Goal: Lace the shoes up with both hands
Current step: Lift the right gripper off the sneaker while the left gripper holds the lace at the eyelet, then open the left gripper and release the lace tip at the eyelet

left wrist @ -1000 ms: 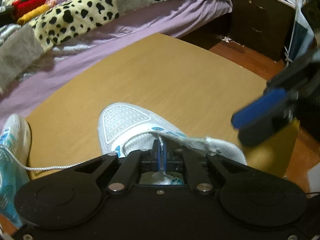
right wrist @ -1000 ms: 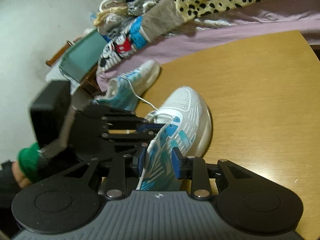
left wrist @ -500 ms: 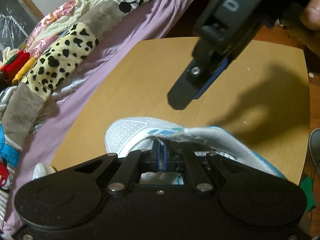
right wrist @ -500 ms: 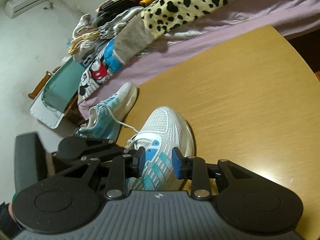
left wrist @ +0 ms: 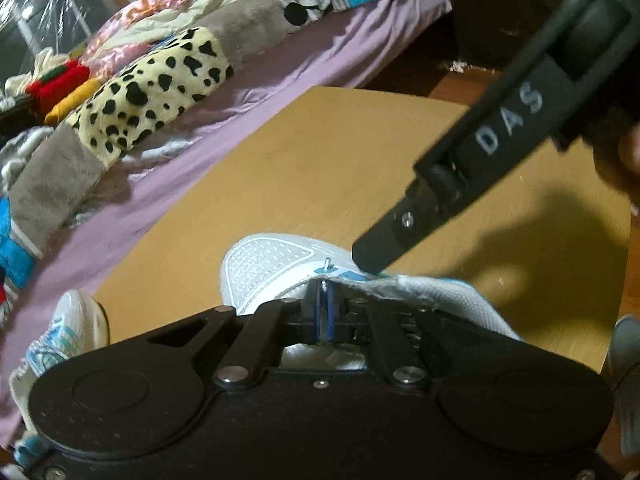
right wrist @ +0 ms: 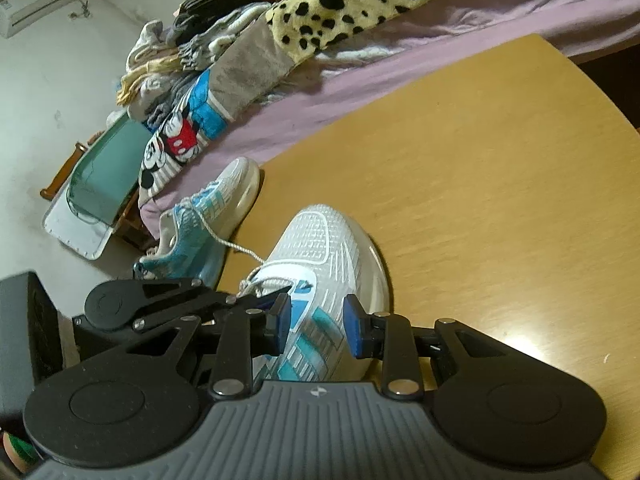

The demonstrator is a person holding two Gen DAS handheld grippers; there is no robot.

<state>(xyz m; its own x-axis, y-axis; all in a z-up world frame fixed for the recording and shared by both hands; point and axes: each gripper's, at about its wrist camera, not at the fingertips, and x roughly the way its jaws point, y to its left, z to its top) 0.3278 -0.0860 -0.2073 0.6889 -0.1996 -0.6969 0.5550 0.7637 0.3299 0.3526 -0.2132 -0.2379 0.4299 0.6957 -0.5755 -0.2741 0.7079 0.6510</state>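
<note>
The left gripper (left wrist: 323, 312), jaws closed on the lace (right wrist: 224, 240), is steadying the shoe (right wrist: 320, 280) lying on the tabletop (right wrist: 480, 200) while the right gripper (right wrist: 318, 322), jaws parted and empty, is hovering over its side.

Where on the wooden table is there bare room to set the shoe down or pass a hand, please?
The table is bare beyond the toe of the near shoe, out to its far curved edge and along the purple bedsheet. It is crowded at the near-left corner, where the second shoe, the lace and both claws meet.
</note>
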